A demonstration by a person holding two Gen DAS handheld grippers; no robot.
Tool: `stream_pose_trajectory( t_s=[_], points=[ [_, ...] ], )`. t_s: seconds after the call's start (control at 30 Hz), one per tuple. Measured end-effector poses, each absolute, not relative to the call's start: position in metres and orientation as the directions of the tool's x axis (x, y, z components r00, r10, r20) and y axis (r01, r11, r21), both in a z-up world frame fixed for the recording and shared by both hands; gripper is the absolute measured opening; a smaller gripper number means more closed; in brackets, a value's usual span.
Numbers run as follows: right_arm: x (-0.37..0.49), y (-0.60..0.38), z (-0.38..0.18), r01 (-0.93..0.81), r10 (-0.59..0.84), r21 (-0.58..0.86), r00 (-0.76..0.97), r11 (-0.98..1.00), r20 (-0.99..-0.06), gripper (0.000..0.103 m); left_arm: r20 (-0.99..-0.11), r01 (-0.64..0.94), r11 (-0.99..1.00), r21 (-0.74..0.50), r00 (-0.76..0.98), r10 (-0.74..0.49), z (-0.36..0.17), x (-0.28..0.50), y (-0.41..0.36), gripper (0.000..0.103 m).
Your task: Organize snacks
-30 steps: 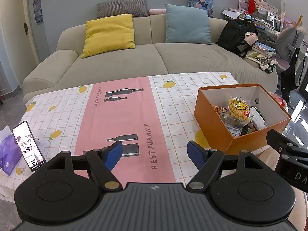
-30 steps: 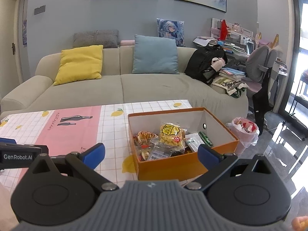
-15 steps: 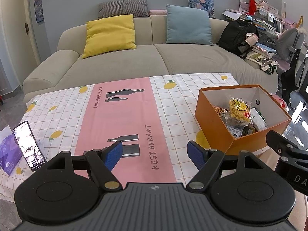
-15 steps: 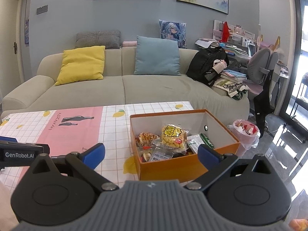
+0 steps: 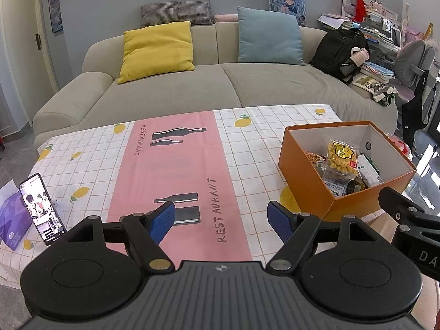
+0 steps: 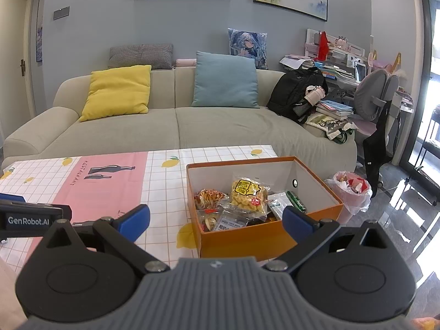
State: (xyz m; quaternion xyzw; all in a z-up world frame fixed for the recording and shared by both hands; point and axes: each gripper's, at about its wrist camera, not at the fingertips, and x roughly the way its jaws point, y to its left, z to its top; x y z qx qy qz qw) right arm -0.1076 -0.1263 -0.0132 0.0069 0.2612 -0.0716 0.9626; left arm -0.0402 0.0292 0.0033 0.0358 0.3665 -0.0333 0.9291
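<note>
An orange box with white inner walls stands on the right part of the table. Several snack packets lie inside it, among them a yellow puffed-snack bag. My left gripper hovers open above the near edge of the tablecloth, left of the box, holding nothing. My right gripper is open too, raised in front of the box's near wall, with nothing between its blue pads. The other gripper's black body shows at the frame edge in each wrist view.
The table wears a checked lemon cloth with a pink strip. A phone leans against a purple tissue pack at the left edge. A beige sofa stands behind; a lined bin sits on the floor to the right.
Both grippers have risen and drawn back slightly, so the table and box sit a little lower in view. Both stay open; nothing on the table has moved.
</note>
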Motion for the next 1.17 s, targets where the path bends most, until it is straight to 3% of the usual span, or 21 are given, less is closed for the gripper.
stream_pose_trajectory(
  t_s=[1.17],
  points=[
    [-0.1045, -0.1270, -0.0158, 0.131, -0.123, -0.023, 0.848, 0.991, -0.516, 0.100, -0.669, 0.098, 0.994, 0.040, 0.742, -0.046, 0.0065, -0.0437, 0.0287, 0.088]
  ],
)
